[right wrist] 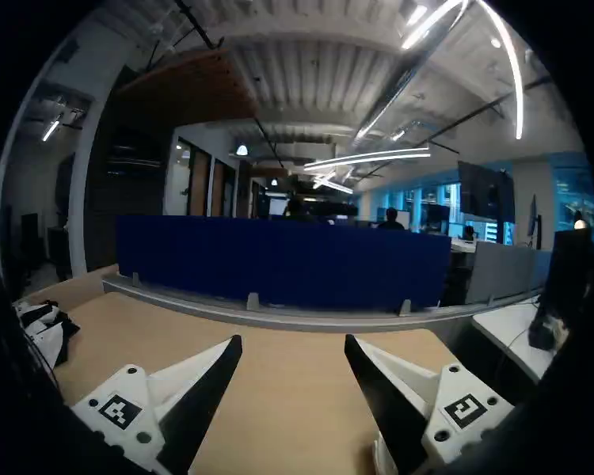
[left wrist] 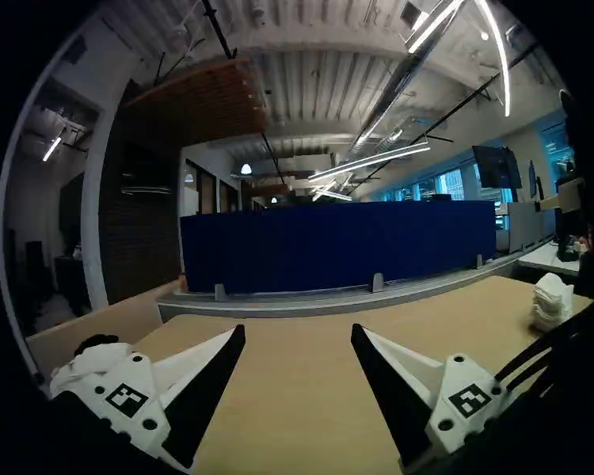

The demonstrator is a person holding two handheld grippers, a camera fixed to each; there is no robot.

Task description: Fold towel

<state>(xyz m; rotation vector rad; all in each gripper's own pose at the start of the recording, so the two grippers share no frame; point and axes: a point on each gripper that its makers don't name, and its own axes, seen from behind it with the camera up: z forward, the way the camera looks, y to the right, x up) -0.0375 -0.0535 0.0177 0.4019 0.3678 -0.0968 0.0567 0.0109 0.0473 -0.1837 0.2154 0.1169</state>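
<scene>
Jaws of the left gripper (left wrist: 297, 328) stood wide and empty over the table (left wrist: 297, 412), white towels (left wrist: 552, 301) stacked nearby. The right gripper (right wrist: 291, 339) gaped likewise.

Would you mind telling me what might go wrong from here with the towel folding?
1. The left tool and right tool are open over the table, gripping nothing. The stack of white towels sits off to the side near the table's edge, so a reach may pinch several layers or topple it.
2. A bunched white cloth lies beside the left tool's finger and might snag.
</scene>
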